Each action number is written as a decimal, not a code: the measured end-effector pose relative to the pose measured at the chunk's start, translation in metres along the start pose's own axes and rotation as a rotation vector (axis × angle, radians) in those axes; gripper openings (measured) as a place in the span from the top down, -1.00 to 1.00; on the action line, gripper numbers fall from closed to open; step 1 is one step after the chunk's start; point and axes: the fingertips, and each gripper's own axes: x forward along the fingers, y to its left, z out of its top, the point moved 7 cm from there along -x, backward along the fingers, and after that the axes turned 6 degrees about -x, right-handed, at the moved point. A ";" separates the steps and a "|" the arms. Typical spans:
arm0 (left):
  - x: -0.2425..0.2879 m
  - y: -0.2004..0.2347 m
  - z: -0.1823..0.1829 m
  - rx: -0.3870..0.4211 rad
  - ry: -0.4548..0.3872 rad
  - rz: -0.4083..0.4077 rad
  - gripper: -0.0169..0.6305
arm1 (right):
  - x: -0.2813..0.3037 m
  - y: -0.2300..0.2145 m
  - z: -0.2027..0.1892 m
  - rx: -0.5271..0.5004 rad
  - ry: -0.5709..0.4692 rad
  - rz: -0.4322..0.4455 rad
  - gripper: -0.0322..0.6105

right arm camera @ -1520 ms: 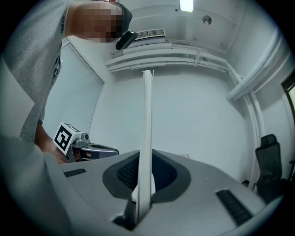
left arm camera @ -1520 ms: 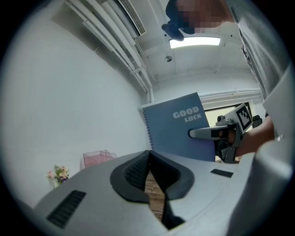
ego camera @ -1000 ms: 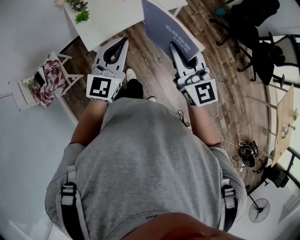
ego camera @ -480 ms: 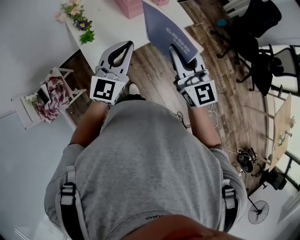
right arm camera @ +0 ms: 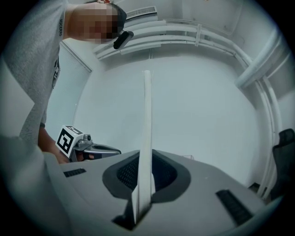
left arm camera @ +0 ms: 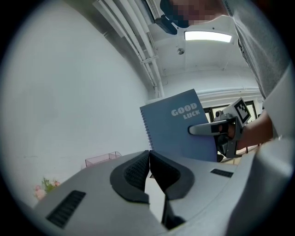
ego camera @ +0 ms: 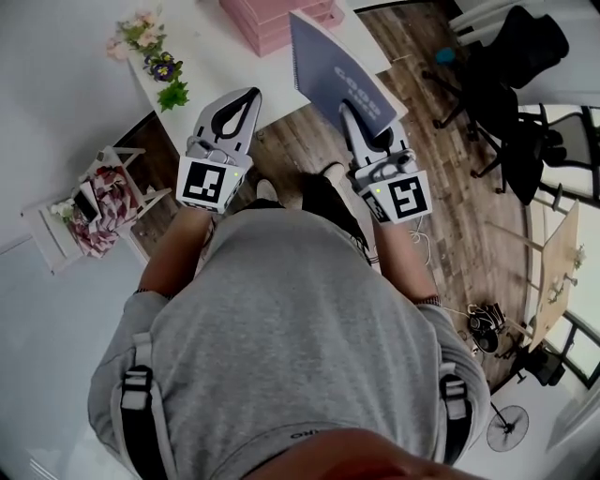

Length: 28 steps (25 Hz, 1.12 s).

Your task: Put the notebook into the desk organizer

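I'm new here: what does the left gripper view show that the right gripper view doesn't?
Only the left gripper view: the notebook with its blue GOOD LUCK cover, the right tool seen from outside clamping it, the pink desk organizer and flowers. Only the right gripper view: the notebook edge-on, a thin white strip between the jaws, and the left tool from outside, shut and empty. Both: the notebook, the person's grey top, the white wall.

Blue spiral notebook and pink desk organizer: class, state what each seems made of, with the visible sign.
Blue spiral notebook: probably matte card cover over paper; printed lettering, thin pale page edge. Pink desk organizer: likely translucent plastic; its walls look see-through in the left gripper view.
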 end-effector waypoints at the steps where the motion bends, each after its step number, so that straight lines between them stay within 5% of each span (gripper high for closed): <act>1: 0.006 0.003 -0.002 -0.001 0.005 0.010 0.89 | 0.003 -0.008 -0.004 0.003 0.005 0.009 0.79; 17: 0.149 0.020 0.005 0.032 0.016 0.289 0.89 | 0.095 -0.181 -0.035 0.022 -0.022 0.315 0.79; 28: 0.191 0.026 0.007 0.044 0.018 0.486 0.89 | 0.151 -0.239 -0.045 0.090 -0.039 0.519 0.79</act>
